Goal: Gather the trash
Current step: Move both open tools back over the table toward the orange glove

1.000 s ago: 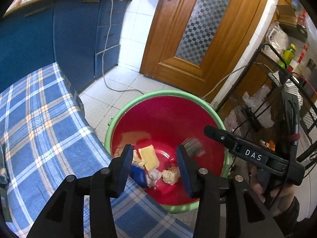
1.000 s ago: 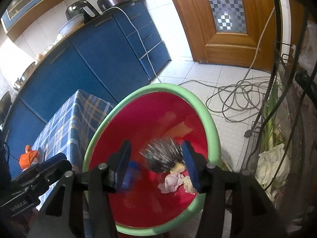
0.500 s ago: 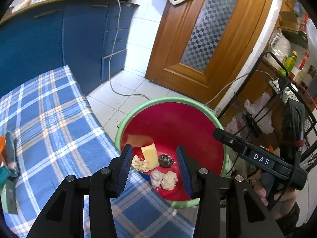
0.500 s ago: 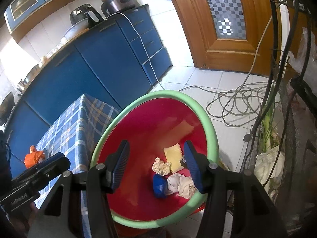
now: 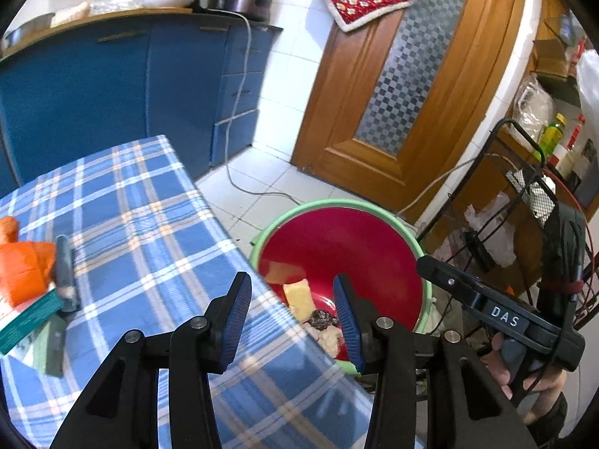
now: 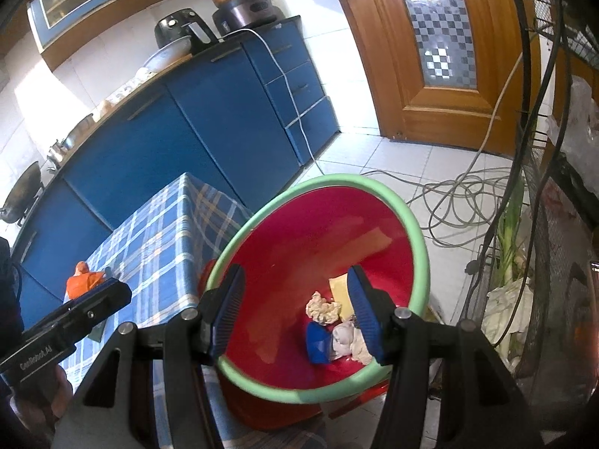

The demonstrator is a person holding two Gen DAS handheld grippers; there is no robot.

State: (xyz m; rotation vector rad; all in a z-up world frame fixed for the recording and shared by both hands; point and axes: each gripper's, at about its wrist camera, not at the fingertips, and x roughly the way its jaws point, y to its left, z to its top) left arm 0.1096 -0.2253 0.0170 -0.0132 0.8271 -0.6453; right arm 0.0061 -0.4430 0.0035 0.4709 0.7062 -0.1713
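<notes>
Two grippers hang above a red bin (image 6: 299, 262) with a green rim, which stands on the tiled floor just beside the edge of a table under a blue checked cloth (image 5: 142, 224). The left gripper (image 5: 292, 318) has its blue pads apart with nothing between them; it sits over the table's edge nearest the bin. The right gripper (image 6: 295, 310) also stands parted and empty, over the bin's mouth. At the bottom of the bin lies the trash: a yellow sponge-like piece (image 6: 338, 288), a crumpled beige wad (image 6: 322, 307), a blue scrap (image 6: 318, 342), a white crumpled tissue (image 6: 344, 338) and a dark metal scourer (image 5: 322, 316). Towards the table's left edge in the left wrist view rest an orange bag (image 5: 22, 269), a grey stick-like object (image 5: 65, 273) and a green-and-white packet (image 5: 26, 318). A hand (image 5: 524, 374) grips the right gripper's handle.
</notes>
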